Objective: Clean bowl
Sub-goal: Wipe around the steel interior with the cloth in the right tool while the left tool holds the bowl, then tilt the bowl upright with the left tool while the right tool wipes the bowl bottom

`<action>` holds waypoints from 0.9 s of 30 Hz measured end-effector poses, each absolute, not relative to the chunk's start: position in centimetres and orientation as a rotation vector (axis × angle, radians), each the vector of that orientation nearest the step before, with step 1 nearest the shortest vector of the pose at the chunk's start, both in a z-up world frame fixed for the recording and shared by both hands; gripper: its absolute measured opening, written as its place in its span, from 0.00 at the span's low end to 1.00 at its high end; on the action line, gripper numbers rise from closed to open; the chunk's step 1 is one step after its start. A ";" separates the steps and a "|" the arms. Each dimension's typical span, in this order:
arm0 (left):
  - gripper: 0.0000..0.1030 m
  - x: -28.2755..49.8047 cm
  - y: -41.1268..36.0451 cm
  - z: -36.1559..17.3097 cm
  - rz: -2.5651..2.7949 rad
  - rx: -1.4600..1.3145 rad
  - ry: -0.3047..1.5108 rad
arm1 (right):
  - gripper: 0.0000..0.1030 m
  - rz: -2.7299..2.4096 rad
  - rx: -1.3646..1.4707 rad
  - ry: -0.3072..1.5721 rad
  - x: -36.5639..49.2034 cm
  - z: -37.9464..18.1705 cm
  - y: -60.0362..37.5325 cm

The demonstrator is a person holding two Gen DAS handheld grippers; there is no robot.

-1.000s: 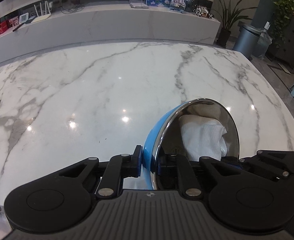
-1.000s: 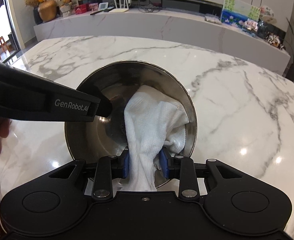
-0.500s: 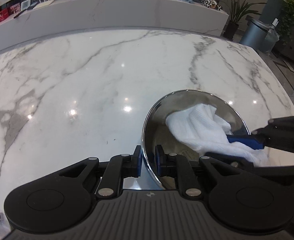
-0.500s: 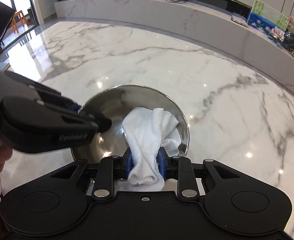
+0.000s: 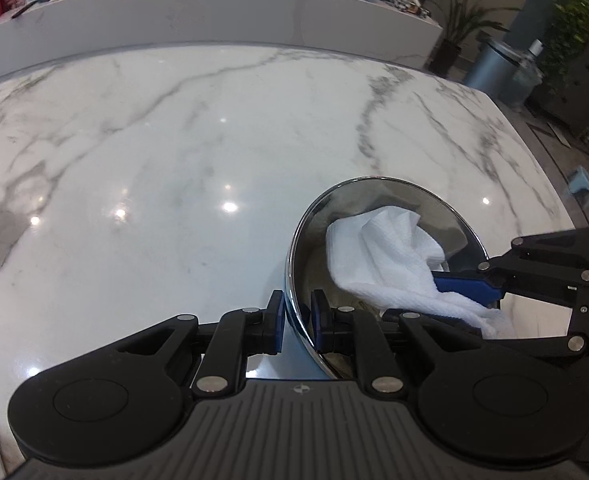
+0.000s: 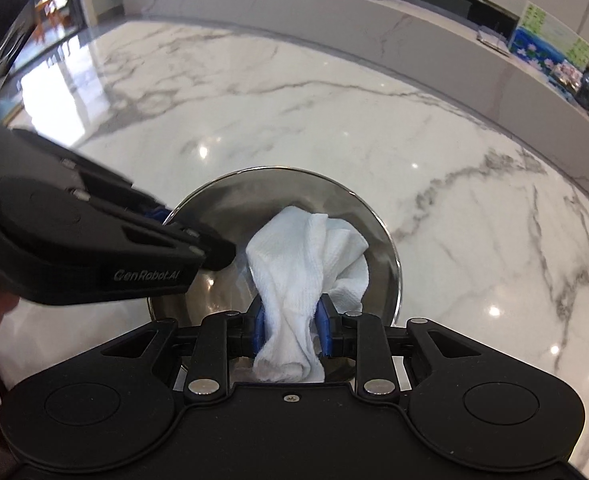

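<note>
Change: since a second ago the bowl [image 5: 378, 264] has gone from tilted steeply on its edge, blue outside showing, to nearly level on the tabletop [image 5: 174, 160], and the cloth [image 6: 302, 268] has shifted to the right side of the hollow.
Bowl place: near the front right of the marble tabletop, close under both cameras; whether its base rests fully on the marble I cannot tell.
Left gripper [image 5: 297, 322]: clenched on the near rim of the bowl, one blue pad outside the wall and one inside.
Right gripper [image 6: 290, 322]: its fingers have just been closing and now grasp the bunched white cloth, which hangs from them into the bowl.
Bowl handling: I judge it light and stiff, polished steel inside with a thin wall, so it is slippery and may slide or spin if pushed by the cloth.
Where to hold: the rim is the only good place; a pinch across the wall, as now, keeps it steady.
Cloth handling: soft and limp, it folds easily; hold it by a thick bunch so it does not slip out while rubbing.
</note>
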State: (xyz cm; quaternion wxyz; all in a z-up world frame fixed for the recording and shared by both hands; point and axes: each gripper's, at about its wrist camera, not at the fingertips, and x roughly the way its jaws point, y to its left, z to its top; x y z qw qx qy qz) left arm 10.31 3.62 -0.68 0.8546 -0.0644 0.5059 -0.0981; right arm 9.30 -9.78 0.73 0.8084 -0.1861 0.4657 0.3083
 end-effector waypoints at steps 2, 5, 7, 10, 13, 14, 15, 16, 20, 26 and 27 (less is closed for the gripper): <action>0.12 10.1 3.4 -0.7 -0.218 -0.130 1.067 | 0.23 0.682 -0.399 1.012 9.0 0.8 -9.9; 0.12 9.8 3.2 -0.6 -0.230 -0.133 1.073 | 0.23 0.692 -0.389 1.018 8.7 1.0 -10.4; 0.12 9.6 3.2 -0.5 -0.229 -0.137 1.068 | 0.25 0.690 -0.375 1.015 8.6 1.3 -10.8; 0.16 9.2 3.3 -0.1 -0.226 -0.145 1.047 | 0.40 0.689 -0.342 0.999 8.3 2.0 -11.5; 0.21 8.9 3.3 0.6 -0.224 -0.160 1.013 | 0.43 0.697 -0.316 0.979 8.2 2.6 -11.8; 0.24 8.8 3.3 0.8 -0.221 -0.165 1.001 | 0.43 0.700 -0.308 0.975 8.2 2.7 -11.7; 0.27 8.7 3.4 1.1 -0.218 -0.169 0.987 | 0.42 0.700 -0.302 0.973 8.2 2.8 -11.7; 0.27 8.6 3.4 1.3 -0.214 -0.172 0.978 | 0.42 0.696 -0.298 0.974 8.4 2.7 -11.6; 0.23 8.4 3.4 1.8 -0.199 -0.167 0.954 | 0.33 0.677 -0.301 0.991 8.9 1.9 -11.0; 0.11 8.4 3.3 1.8 -0.193 -0.141 0.949 | 0.23 0.627 -0.329 1.024 9.6 0.7 -10.2; 0.11 8.4 3.3 1.8 -0.194 -0.141 0.949 | 0.23 0.623 -0.329 1.029 9.7 0.5 -10.1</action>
